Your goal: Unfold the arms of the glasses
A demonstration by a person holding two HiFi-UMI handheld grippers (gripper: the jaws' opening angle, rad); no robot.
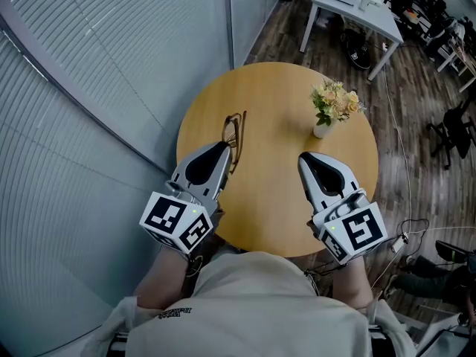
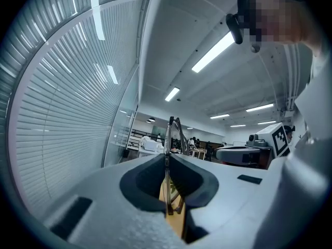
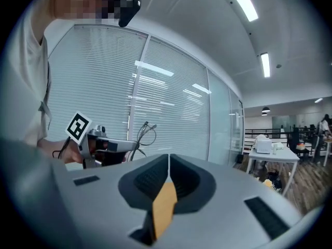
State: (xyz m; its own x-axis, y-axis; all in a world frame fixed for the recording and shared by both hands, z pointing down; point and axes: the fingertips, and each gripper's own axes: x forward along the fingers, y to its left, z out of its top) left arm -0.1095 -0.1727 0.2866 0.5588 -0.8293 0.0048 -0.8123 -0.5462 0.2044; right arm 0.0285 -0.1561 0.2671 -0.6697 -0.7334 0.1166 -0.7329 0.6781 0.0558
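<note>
Two grippers over the near side of the round surface point(image 1: 275, 207).

- **Left gripper point(image 1: 224, 149):** fingers clenched on the glasses point(image 1: 234, 134), arms apparently folded.
- **Right gripper point(image 1: 305, 161):** fingers pressed together, empty, well apart from the glasses.
- **Step:** frame steadied.
- **Next:** right fingers must part and catch one arm.
- **Beyond:** flower vase point(image 1: 332, 108).

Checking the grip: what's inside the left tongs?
The glasses, pinched edge-on by the left tongs. Their near end is covered by the tongs.
</note>
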